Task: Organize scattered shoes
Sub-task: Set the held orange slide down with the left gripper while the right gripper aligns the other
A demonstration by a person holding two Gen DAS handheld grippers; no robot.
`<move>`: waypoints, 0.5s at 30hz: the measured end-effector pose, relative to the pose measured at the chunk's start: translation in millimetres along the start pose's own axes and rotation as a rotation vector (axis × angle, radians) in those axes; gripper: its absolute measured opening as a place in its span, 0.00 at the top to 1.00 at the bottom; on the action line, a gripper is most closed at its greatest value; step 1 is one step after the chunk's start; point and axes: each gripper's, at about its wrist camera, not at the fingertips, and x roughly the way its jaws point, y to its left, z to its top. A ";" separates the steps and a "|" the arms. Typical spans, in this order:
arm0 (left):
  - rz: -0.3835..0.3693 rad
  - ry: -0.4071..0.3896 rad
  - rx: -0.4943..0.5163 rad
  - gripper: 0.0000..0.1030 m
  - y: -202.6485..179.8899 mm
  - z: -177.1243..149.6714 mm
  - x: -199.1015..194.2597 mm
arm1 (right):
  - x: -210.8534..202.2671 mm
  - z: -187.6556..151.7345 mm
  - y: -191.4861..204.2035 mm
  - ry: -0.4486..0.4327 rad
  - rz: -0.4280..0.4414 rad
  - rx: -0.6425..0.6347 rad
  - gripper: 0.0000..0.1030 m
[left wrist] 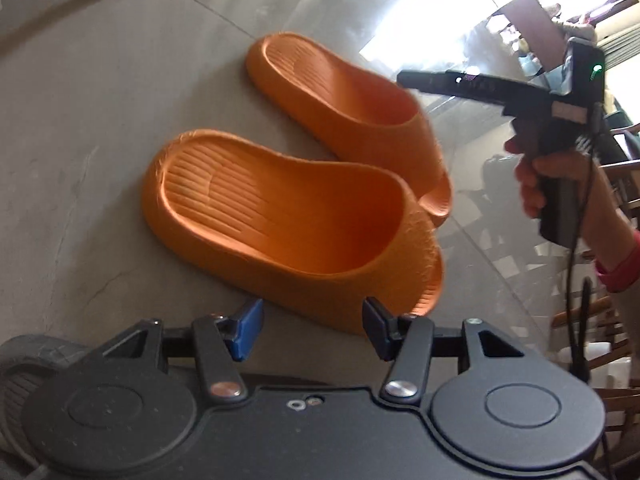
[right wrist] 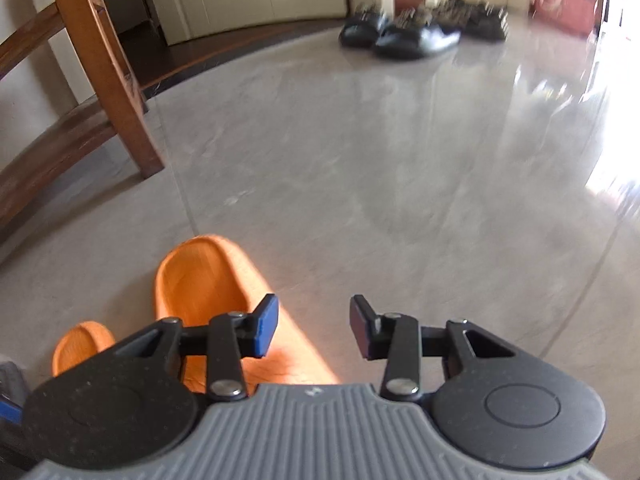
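Two orange foam slippers lie side by side on the grey floor. In the left wrist view the near slipper (left wrist: 288,224) sits just ahead of my open, empty left gripper (left wrist: 312,330); the far slipper (left wrist: 344,100) lies beyond it. My right gripper (left wrist: 404,78) hovers above the far slipper's toe end, seen side-on. In the right wrist view my right gripper (right wrist: 314,330) is open and empty, with one orange slipper (right wrist: 208,292) under its left finger and the other slipper's heel (right wrist: 80,344) at lower left.
Several dark shoes (right wrist: 416,36) are grouped far across the floor near a pale cabinet. A wooden chair leg (right wrist: 108,68) stands to the left. Wooden chairs (left wrist: 616,320) sit at the right edge. Bright glare lies on the floor at right.
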 end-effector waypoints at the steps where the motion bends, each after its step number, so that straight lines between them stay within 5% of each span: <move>1: 0.007 -0.013 0.001 0.47 0.0 1.6 2.6 | -0.9 -1.7 4.1 -0.001 -0.005 -0.026 0.58; 4: 0.028 -0.060 0.030 0.47 -3.3 7.8 0.6 | -7.0 -8.0 15.3 0.001 0.000 -0.088 0.58; 15: 0.057 -0.042 0.130 0.47 -4.3 15.1 -24.7 | -61.6 -55.9 32.6 -0.092 0.038 -0.162 0.58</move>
